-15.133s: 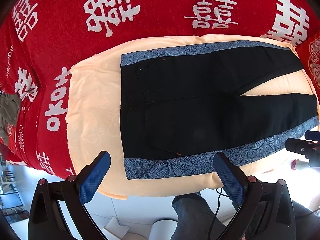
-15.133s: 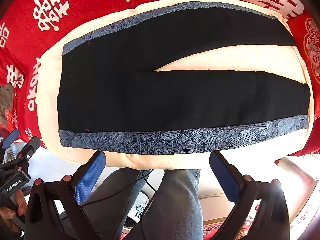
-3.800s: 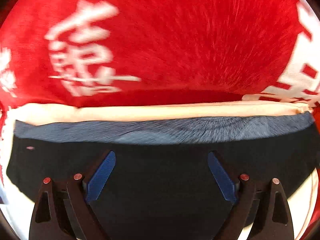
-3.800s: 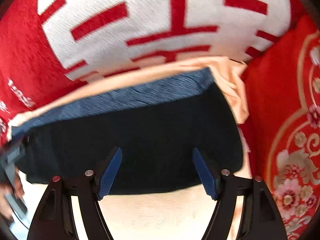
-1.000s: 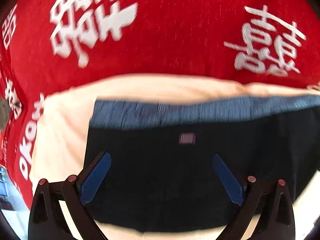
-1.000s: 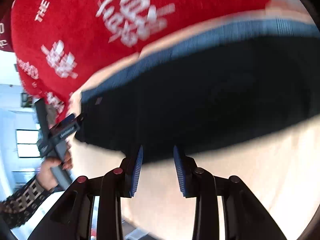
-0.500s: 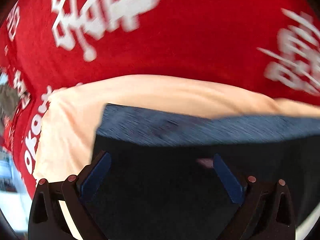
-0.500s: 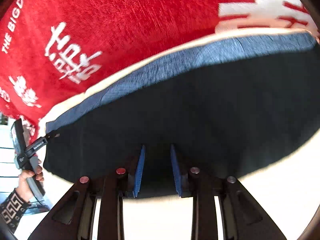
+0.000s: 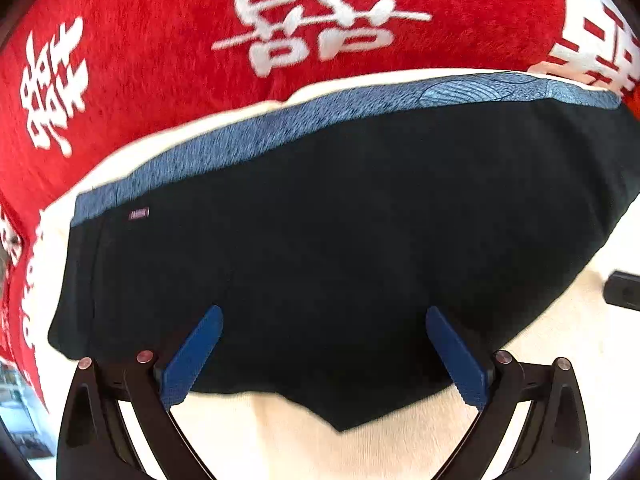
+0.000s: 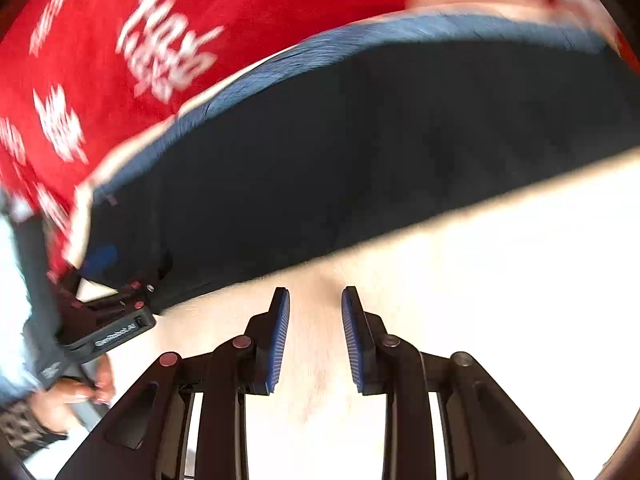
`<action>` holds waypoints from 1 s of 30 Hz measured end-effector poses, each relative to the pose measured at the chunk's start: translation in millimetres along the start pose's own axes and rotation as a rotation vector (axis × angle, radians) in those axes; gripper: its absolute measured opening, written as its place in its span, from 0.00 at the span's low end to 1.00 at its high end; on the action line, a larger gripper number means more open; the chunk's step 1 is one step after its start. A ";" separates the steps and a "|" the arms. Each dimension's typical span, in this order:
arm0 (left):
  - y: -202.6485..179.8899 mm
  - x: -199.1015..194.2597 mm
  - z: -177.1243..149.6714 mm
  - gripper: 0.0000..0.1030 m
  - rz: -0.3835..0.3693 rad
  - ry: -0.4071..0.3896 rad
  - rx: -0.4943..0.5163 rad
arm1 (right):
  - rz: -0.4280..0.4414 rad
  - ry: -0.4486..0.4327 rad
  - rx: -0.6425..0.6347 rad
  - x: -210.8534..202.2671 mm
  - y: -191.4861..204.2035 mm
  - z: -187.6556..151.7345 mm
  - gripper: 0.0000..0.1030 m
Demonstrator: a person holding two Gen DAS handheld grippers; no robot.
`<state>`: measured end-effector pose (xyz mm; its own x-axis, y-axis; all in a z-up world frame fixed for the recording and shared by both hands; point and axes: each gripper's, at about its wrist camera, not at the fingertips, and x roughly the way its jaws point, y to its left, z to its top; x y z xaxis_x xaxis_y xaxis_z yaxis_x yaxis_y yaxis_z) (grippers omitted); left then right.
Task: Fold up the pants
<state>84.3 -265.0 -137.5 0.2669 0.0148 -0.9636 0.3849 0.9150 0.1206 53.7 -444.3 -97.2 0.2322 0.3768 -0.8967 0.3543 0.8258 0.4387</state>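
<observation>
The black pants (image 9: pixel 340 220) lie folded lengthwise on a cream cloth (image 9: pixel 280 440), with the blue patterned side stripe (image 9: pixel 248 132) along the far edge. My left gripper (image 9: pixel 323 312) hangs wide open just over the near half of the pants, and its blue pads (image 9: pixel 192 356) touch nothing. In the right wrist view the pants (image 10: pixel 360 140) stretch across the upper half. My right gripper (image 10: pixel 315 294) stands narrowly open over bare cream cloth (image 10: pixel 480 280), just short of the pants' near edge, with nothing between its fingers. The left gripper (image 10: pixel 108 280) shows at the pants' left end.
A red blanket with white characters (image 9: pixel 160 60) covers the surface beyond the cream cloth. A person's hand (image 10: pixel 80 392) with a patterned sleeve holds the left tool at the lower left. Part of the right tool (image 9: pixel 620 292) shows at the right edge.
My left gripper has slid sideways along the pants, whose near edge now shows. My right gripper has drawn back off the pants onto the cream cloth, its jaws slightly narrower.
</observation>
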 end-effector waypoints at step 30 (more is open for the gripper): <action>-162.0 12.8 88.4 1.00 -0.096 0.025 -0.045 | 0.122 -0.347 0.532 -108.6 -240.7 71.8 0.05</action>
<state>103.5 -448.7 -148.3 0.2085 -0.0645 -0.9759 0.3676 0.9298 0.0171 8.3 -714.1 -101.3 0.5466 0.2240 -0.8069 0.6870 0.4311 0.5851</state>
